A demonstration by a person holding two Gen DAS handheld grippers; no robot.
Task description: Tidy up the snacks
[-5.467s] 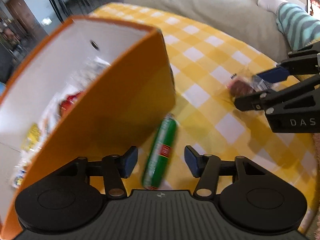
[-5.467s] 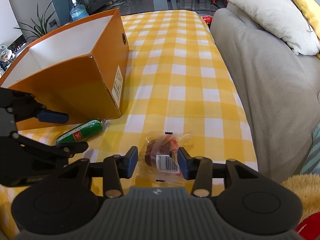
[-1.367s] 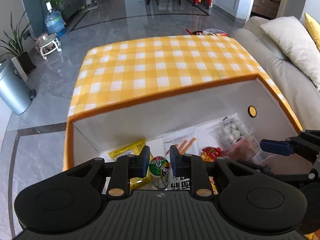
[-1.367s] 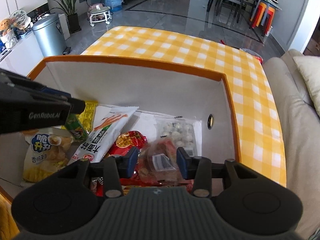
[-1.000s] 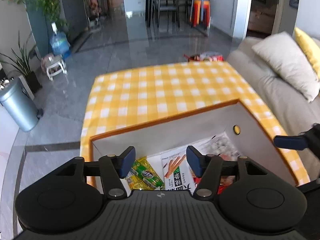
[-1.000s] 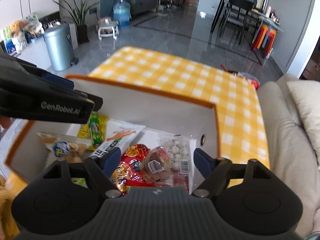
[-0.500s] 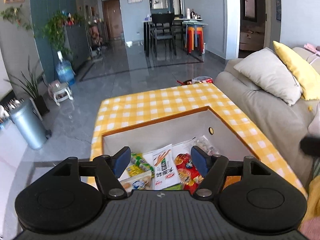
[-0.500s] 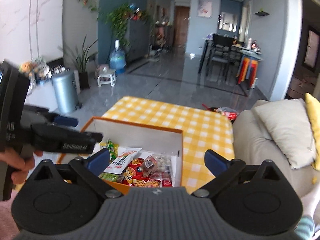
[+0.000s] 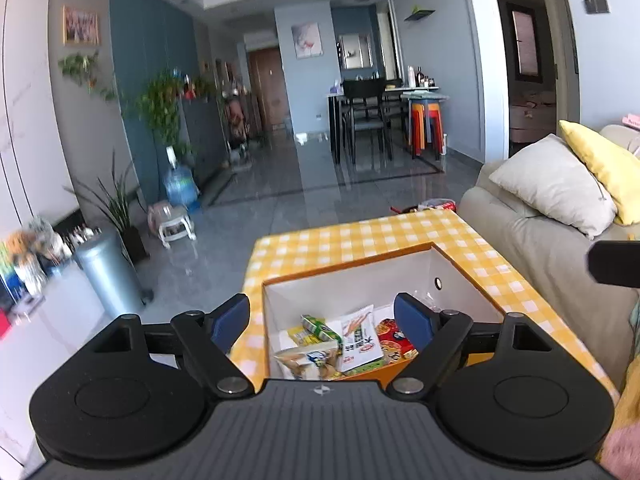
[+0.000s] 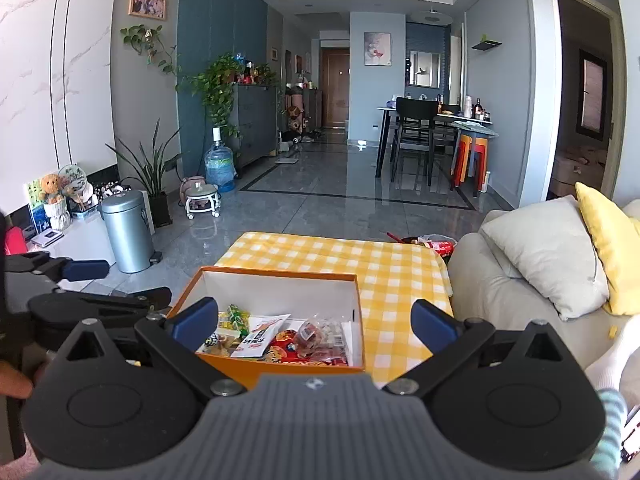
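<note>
Fingers (image 10: pixel 194 318) wide apart (nothing between); orange box (image 10: pixel 256 368) brims with snack packets (image 10: pixel 280 338).

Table (image 10: pixel 400 280) w/ yellow-white check cloth; orange box (image 10: pixel 280 364) sits on its near end, rest bare.

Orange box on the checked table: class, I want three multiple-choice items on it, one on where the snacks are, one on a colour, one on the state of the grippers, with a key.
1. Where are the snack packets?
A. Inside the orange box
B. On the sofa
C. On the floor

2. What colour is the box inside?
A. Blue
B. White
C. Black

3. What do the two grippers hold?
A. A packet each
B. The box
C. Nothing

Key: 1 A, the snack packets lie within the orange box on the checked table. 2 B, its inner walls are white. 3 C, the left gripper, jaws opening, and the right gripper are empty.
</note>
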